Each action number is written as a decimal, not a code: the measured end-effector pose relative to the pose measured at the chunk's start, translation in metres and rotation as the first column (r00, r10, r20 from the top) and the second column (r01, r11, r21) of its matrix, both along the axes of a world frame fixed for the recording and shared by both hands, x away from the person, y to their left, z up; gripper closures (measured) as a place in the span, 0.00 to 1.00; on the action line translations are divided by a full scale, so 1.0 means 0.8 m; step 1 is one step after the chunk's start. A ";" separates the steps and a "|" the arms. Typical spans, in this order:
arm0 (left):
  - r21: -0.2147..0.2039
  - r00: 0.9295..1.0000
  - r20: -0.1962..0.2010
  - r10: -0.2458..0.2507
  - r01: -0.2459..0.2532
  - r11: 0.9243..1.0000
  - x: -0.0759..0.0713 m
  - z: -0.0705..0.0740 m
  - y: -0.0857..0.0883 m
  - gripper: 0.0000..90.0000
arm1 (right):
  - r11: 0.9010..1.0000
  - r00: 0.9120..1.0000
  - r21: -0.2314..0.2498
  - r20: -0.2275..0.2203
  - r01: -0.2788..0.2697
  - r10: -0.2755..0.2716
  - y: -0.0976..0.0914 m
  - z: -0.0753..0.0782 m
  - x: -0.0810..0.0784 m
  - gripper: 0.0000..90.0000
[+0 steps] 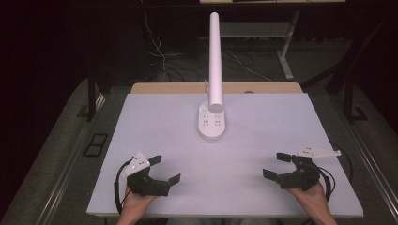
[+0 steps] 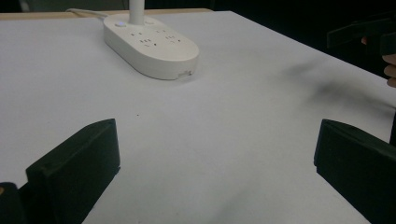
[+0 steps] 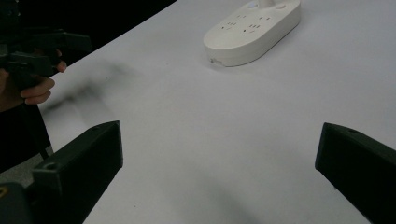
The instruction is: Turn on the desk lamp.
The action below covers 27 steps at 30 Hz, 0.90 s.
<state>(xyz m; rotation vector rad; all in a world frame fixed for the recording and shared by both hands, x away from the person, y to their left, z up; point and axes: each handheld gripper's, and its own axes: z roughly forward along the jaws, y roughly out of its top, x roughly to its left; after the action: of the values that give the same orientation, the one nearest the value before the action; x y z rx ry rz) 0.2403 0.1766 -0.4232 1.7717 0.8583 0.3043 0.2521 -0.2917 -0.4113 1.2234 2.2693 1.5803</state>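
We hold our left gripper (image 1: 165, 168) and right gripper (image 1: 277, 164) spread and empty, flanking the white oval power strip (image 1: 212, 123) for approach.

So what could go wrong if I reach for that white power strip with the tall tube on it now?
The tall white tube stands upright on the power strip; a sideways nudge from either gripper could tip it. The strip is low and wide, so the open left gripper or right gripper may slip off its rounded edge. Its cord trails off the far side and could drag.
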 end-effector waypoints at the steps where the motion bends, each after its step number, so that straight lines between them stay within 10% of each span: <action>1: 0.001 1.000 0.000 -0.003 0.003 1.000 0.000 0.000 0.000 0.00 | 1.000 1.000 -0.004 0.000 -0.005 0.005 0.000 0.000 -0.001 0.01; 27: 0.017 1.000 -0.009 -0.009 0.009 1.000 0.001 -0.001 -0.002 0.00 | 0.999 1.000 -0.034 -0.006 -0.018 0.018 -0.002 0.006 -0.001 0.01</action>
<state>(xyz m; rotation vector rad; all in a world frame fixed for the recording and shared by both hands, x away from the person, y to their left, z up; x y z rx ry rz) 0.2409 0.1753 -0.4244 1.7935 0.8555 0.2989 0.2512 -0.2936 -0.4065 1.2042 2.3069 1.5390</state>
